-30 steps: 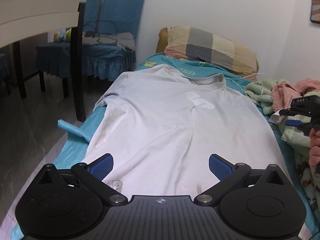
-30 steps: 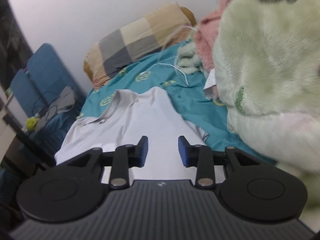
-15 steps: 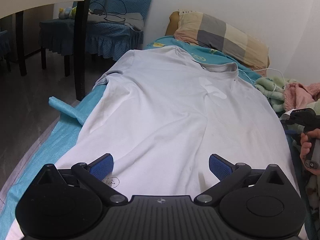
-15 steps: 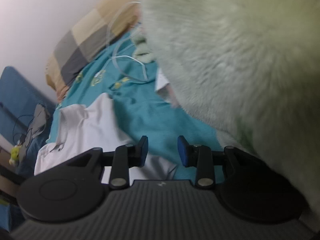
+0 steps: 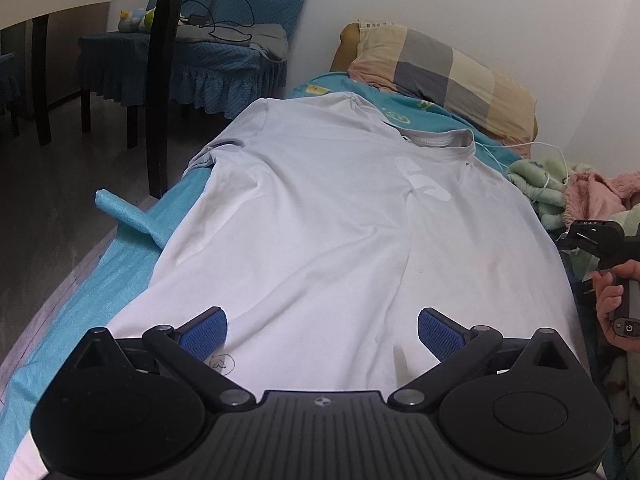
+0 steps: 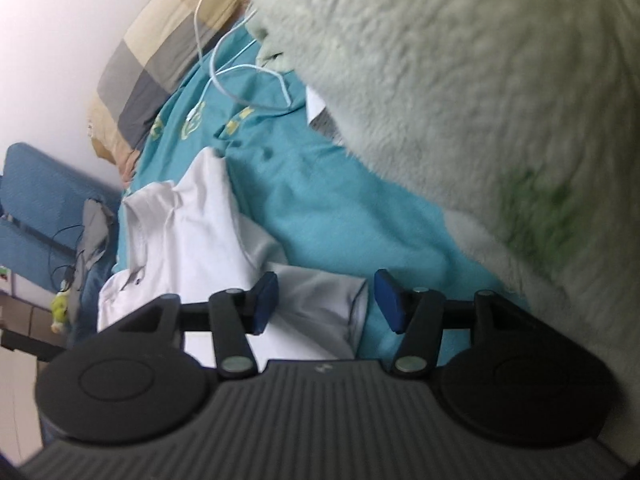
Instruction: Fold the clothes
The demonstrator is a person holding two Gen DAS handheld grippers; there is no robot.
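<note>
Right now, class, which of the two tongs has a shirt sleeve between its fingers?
The right tongs: the white T-shirt sleeve end lies between its open fingers. The left tongs hangs over the shirt's lower body instead.

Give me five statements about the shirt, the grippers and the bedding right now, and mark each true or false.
1. The white T-shirt lies spread flat on the teal bedsheet. True.
2. The left gripper is clamped on the shirt's hem. False: its jaws stand wide open above the hem, holding nothing.
3. The right gripper is open, with the shirt's sleeve between its fingers. True.
4. The checked pillow lies on top of the shirt. False: it lies beyond the collar, at the head of the bed.
5. A white cable lies on the sheet near the fluffy green blanket. True.
</note>
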